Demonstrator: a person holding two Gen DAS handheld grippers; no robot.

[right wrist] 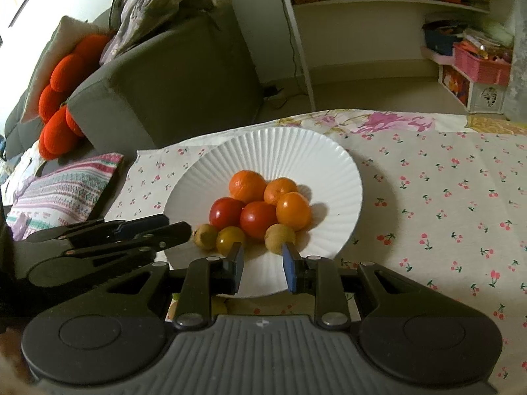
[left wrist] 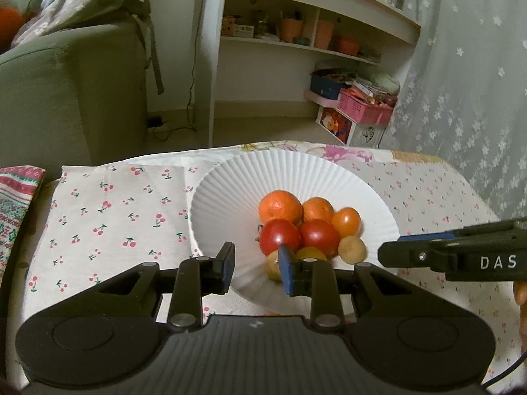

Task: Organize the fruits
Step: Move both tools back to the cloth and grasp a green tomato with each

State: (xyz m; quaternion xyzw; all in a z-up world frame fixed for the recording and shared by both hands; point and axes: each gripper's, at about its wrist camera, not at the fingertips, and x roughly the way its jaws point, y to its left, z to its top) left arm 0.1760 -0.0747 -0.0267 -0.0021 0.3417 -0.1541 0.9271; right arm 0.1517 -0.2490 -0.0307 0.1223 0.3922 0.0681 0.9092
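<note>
A white fluted plate on the cherry-print tablecloth holds a heap of fruit. At the back lie three oranges. Before them are two red tomatoes, a yellow tomato and two small brownish fruits. My left gripper hovers over the plate's near left rim, its jaws slightly open with nothing between them. My right gripper hangs over the near rim, its jaws drawn in to a narrow gap and empty.
The tablecloth stretches off to the right of the plate. A patterned cushion lies at the table's left edge beside a grey sofa. Beyond the table stand a white shelf unit and a pink basket.
</note>
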